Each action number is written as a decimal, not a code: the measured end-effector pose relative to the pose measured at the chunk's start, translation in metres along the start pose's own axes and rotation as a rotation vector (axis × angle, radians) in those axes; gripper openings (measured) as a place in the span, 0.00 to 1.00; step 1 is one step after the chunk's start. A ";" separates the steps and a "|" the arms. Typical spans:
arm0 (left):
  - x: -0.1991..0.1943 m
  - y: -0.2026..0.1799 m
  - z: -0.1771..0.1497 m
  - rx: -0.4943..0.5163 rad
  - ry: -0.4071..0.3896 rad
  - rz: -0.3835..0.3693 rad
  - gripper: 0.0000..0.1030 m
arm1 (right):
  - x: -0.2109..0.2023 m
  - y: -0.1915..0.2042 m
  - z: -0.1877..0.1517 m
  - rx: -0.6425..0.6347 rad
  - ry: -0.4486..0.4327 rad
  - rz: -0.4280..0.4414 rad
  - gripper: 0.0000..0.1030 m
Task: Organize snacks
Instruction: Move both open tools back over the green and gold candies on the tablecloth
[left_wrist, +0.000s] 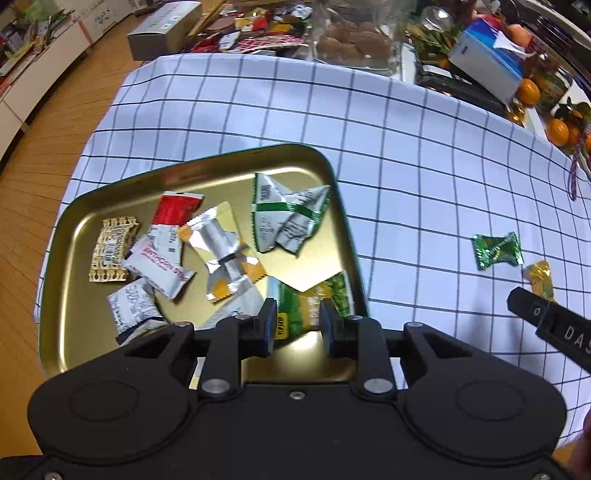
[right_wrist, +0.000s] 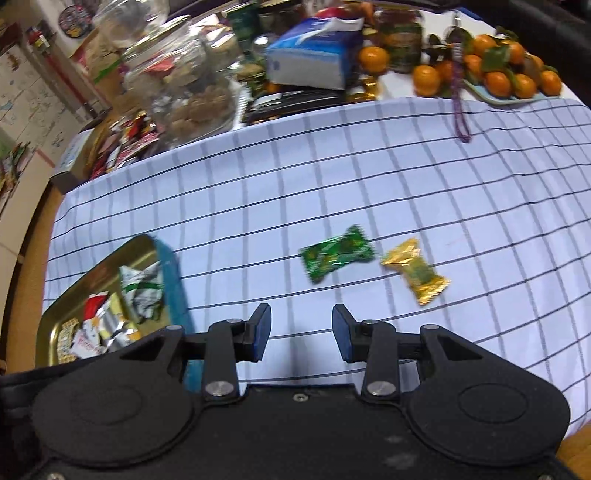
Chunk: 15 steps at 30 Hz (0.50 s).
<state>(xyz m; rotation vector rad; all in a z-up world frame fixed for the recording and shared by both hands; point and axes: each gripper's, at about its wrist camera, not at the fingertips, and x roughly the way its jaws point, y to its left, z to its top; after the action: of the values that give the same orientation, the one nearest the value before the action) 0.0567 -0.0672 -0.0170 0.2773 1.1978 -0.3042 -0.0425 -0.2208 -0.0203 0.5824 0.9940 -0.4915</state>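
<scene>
A gold tray (left_wrist: 74, 229) on the checked cloth holds several wrapped snacks, among them a white-and-green packet (left_wrist: 284, 210) and a silver one (left_wrist: 221, 251). My left gripper (left_wrist: 297, 321) hangs open above the tray's near right corner, over a green-and-yellow packet (left_wrist: 317, 299) that lies in the tray. A green candy (right_wrist: 334, 253) and a gold candy (right_wrist: 417, 271) lie on the cloth to the right of the tray. My right gripper (right_wrist: 301, 332) is open and empty, a little short of the green candy. The tray (right_wrist: 55, 317) also shows at the left of the right wrist view.
The far edge of the table is crowded: a glass jar (right_wrist: 184, 74) of cookies, a blue tissue box (right_wrist: 310, 59), tangerines (right_wrist: 498, 74), loose snack wrappers (left_wrist: 258, 33) and a grey box (left_wrist: 166, 29). Wooden floor (left_wrist: 37, 147) lies to the left.
</scene>
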 end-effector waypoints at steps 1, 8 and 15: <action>0.000 -0.004 0.000 0.007 0.004 -0.005 0.34 | 0.000 -0.007 0.001 0.008 -0.002 -0.015 0.39; -0.001 -0.029 -0.003 0.055 0.012 -0.022 0.34 | 0.003 -0.060 0.006 0.122 0.000 -0.073 0.39; 0.001 -0.055 -0.007 0.114 0.014 -0.034 0.34 | 0.004 -0.103 0.005 0.221 -0.004 -0.129 0.39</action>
<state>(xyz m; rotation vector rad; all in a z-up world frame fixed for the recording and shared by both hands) 0.0308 -0.1153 -0.0232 0.3594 1.2016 -0.4015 -0.1020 -0.3018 -0.0449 0.7169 0.9837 -0.7228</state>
